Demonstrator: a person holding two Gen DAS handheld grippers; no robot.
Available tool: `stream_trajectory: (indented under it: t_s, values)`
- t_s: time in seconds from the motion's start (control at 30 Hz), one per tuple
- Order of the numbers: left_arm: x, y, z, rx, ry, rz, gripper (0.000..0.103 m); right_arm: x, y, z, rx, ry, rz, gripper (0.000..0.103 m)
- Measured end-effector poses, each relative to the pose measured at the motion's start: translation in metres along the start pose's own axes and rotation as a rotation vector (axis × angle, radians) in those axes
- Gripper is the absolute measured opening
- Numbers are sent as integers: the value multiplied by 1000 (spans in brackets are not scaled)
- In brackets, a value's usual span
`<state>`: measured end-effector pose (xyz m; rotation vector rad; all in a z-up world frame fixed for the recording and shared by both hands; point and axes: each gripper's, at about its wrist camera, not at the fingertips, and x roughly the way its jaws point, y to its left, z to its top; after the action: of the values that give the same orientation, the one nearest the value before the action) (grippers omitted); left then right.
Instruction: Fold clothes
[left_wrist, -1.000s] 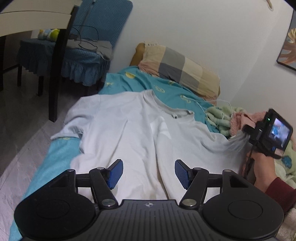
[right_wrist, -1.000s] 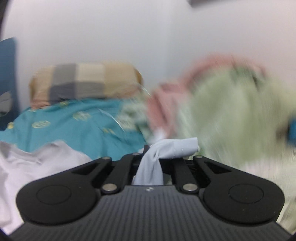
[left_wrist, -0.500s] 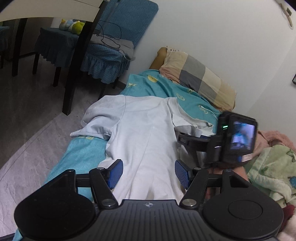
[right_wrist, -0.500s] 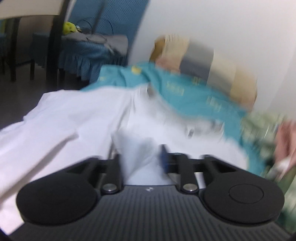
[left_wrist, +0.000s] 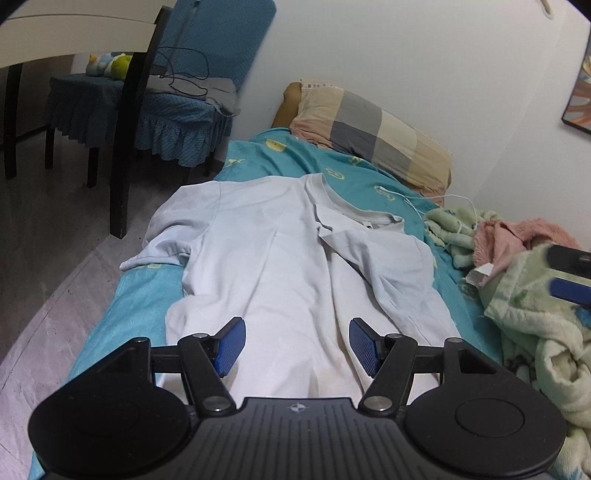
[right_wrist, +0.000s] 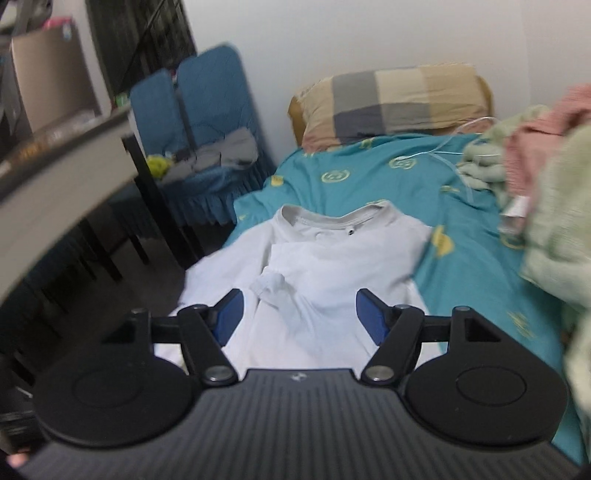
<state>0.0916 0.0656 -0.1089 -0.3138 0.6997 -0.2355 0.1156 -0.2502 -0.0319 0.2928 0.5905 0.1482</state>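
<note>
T-shirt (left_wrist: 280, 258) lies on the bed (left_wrist: 140, 295) with its right side folded inward, both my grippers (left_wrist: 295, 345) (right_wrist: 299, 314) spread empty, left sleeve (left_wrist: 173, 236) seemingly next.

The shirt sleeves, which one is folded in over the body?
The sleeve on the blanket side lies folded across the white shirt; the other sleeve is spread out toward the floor-side bed edge.

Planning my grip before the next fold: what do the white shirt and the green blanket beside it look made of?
White t-shirt: looks like thin, matte cotton-type knit; it lies flat with soft creases and a ribbed collar. Green blanket: seemingly plush fleece, with a fuzzy nap and thick, bulky folds. Fibre content cannot be confirmed.
</note>
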Motion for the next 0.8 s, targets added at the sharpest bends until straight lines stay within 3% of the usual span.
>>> stream_trajectory:
  t_s: [0.1,0.23,0.5,0.7,0.8]
  values:
    - [-12,-17,-13,36,26,-29,65,-56,-17,-15,88,-26,7,69]
    - [-30,-47,-33,79,65,-97,65,-90,-51,-37,216,-46,-26,70]
    - [-36,-140,-90,151,216,-275,57,-113,-106,-38,345,-125,-75,71]
    - [-6,-201,-136,276,316,-312,36,-122,-143,-38,403,-177,-101,71]
    - [13,-217,-154,303,360,-296,35,-120,-153,-40,435,-173,-97,72]
